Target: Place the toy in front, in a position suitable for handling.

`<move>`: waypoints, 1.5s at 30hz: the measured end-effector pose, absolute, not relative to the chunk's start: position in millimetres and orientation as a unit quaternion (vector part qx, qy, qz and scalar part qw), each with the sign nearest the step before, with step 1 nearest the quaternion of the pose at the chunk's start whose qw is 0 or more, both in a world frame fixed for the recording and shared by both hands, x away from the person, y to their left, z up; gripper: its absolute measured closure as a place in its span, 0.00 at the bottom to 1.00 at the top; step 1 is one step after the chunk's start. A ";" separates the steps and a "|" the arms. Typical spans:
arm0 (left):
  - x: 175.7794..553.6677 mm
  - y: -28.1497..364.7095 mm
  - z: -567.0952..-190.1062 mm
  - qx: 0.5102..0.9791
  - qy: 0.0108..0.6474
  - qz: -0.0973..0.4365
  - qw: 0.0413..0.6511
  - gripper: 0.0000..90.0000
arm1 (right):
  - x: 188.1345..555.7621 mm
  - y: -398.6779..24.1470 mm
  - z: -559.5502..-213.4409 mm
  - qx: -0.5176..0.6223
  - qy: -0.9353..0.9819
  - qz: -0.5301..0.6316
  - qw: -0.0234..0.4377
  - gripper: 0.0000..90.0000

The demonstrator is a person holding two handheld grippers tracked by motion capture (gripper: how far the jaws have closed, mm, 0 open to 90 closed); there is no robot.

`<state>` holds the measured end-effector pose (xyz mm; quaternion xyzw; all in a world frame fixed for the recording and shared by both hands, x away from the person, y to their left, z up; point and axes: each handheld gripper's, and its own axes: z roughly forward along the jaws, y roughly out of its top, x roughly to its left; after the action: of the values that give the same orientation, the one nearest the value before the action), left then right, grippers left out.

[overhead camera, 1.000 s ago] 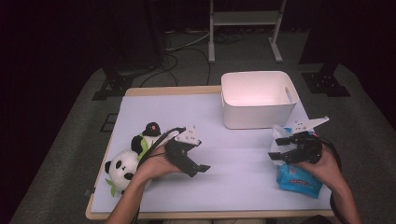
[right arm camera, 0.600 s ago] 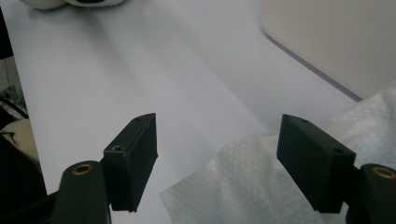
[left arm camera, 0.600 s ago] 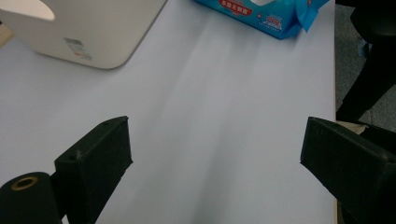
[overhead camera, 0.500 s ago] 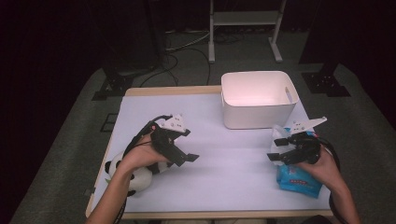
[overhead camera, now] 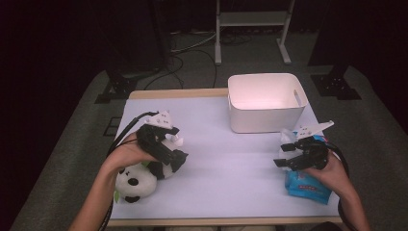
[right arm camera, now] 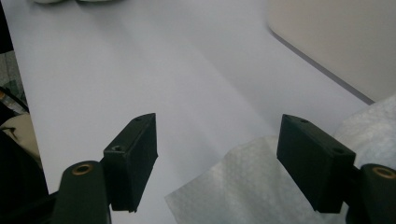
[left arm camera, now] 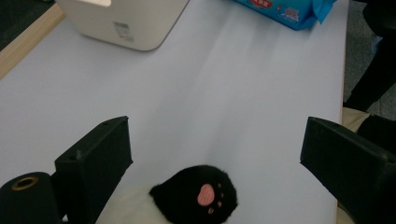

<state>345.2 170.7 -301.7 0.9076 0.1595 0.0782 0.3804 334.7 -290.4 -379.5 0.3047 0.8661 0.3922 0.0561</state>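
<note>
Panda: the black-and-white plush panda toy (overhead camera: 137, 177) lies at the near left of the table, head toward my edge, body under my left tool. In the left gripper view one black paw with a pink pad (left arm camera: 205, 193) pokes up between my jaws.
Left gripper: my left gripper (overhead camera: 171, 153) hovers right over the panda's body, jaws spread wide with the paw in the gap; neither pad touches the plush as far as I can see.
Left hand: my left hand (overhead camera: 126, 155) wraps the handle from the left, cable trailing back over the table edge.
Right gripper: my right gripper (overhead camera: 288, 155) sits at the near right, jaws wide apart and gripping nothing.
Wipe sheet: a white, dimpled tissue sheet (right arm camera: 233, 186) lies flat on the table below and between my right jaws; whether the right pad brushes it, I cannot tell.
Wipes pack: the blue soft plastic pack of wipes (overhead camera: 308, 185) lies under my right hand (overhead camera: 332, 174), near the table's right edge.
Bin: the white rectangular plastic bin (overhead camera: 266, 101) stands at the far right, well apart from the panda, just beyond the wipes pack.
Table: the pale lilac tabletop with a wooden rim (overhead camera: 226, 163) is bare between my two tools.
</note>
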 end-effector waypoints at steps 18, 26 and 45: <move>337.3 216.3 -300.6 0.905 0.195 0.082 0.368 0.14 | 335.4 -285.1 -382.3 0.301 0.871 0.385 0.050 0.31; 331.6 232.7 -306.4 0.903 0.218 0.079 0.363 0.15 | 335.1 -284.7 -382.4 0.301 0.872 0.383 0.051 0.31; 321.9 259.1 -326.3 0.903 0.257 0.063 0.338 0.26 | 333.7 -284.2 -382.3 0.299 0.873 0.383 0.050 0.31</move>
<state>321.9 259.1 -326.3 0.9031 0.2568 0.0632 0.3384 333.7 -284.2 -382.3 0.2986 0.8729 0.3827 0.0497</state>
